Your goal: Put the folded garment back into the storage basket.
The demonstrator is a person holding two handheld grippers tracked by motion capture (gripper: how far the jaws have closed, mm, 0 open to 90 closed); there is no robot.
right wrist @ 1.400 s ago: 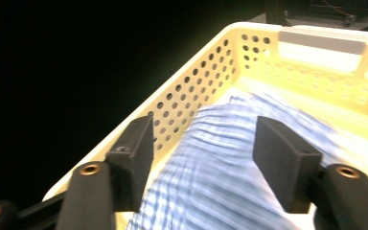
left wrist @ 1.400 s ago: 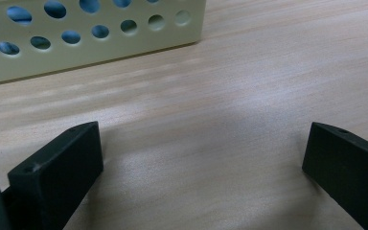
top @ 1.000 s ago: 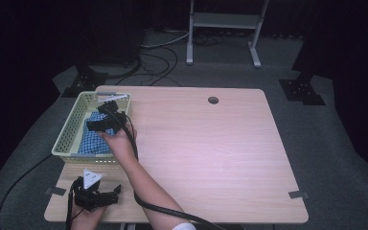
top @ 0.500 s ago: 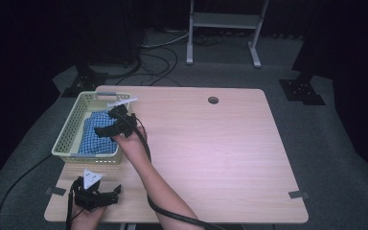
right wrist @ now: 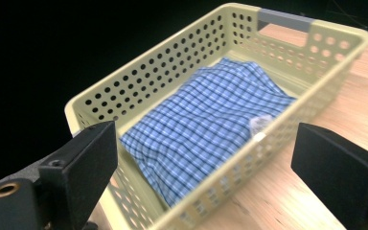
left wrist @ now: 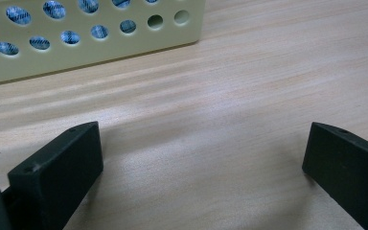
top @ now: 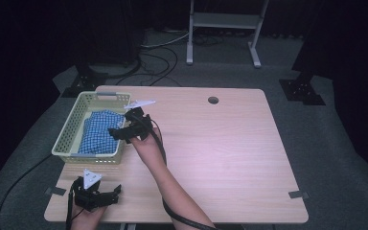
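Now the folded blue-and-white checked cloth (right wrist: 206, 120) lies inside the pale yellow perforated plastic basket (top: 72, 129), flat on its floor, its long axis running along the basket's length from the near end toward the far end with the grey handle. The right gripper (top: 124, 132) hangs at the basket's right wall, above the rim, and its fingers (right wrist: 84, 163) point across the wall at the cloth; they have just been opening and now stand wide apart with nothing between them, the cloth lying beyond and below them. This hand is much the nearer of the two. The left gripper (top: 96, 194) rests on the light wooden counter (top: 230, 158) near its front left corner, apart from the basket's near wall, fingers (left wrist: 57, 167) spread and empty over bare wood. My reading is that the cloth is set down and released. Around the counter are grey carpet, black cables, a metal frame and dark curtains.
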